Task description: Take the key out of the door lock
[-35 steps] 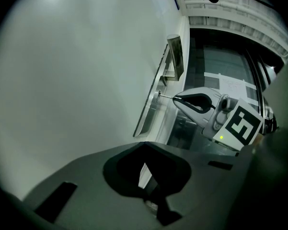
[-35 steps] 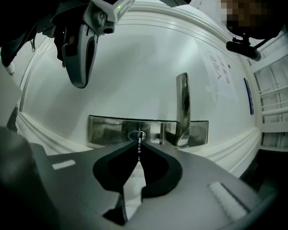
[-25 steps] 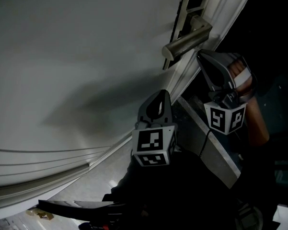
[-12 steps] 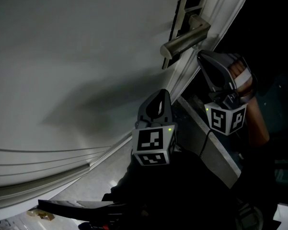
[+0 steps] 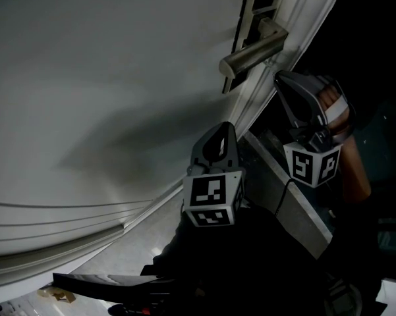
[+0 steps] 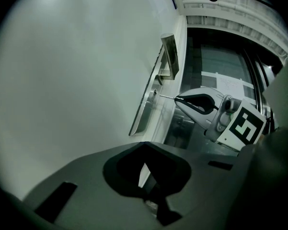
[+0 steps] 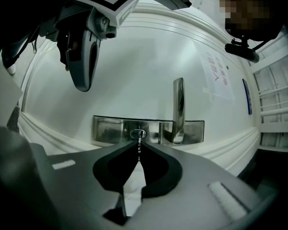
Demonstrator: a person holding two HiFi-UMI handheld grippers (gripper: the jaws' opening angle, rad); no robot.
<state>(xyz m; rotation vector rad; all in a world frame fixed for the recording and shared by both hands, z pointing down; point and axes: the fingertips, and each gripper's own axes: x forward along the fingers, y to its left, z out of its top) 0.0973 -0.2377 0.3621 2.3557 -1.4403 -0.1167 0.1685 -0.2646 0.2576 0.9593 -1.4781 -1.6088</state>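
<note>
Little is changed from a second ago: both grippers are kept where they were. The left gripper [image 5: 223, 130] is shut and empty, held near the white door [image 5: 85, 78]. The key [image 7: 139, 146] is pinched in the closed right gripper [image 7: 139, 152]. Its tip seems to be at the lock [image 7: 138, 134], so it is judged not fully out. The handle [image 7: 178, 109] is just beside. Past the door edge, dark open room is left for pulling straight back.
</note>
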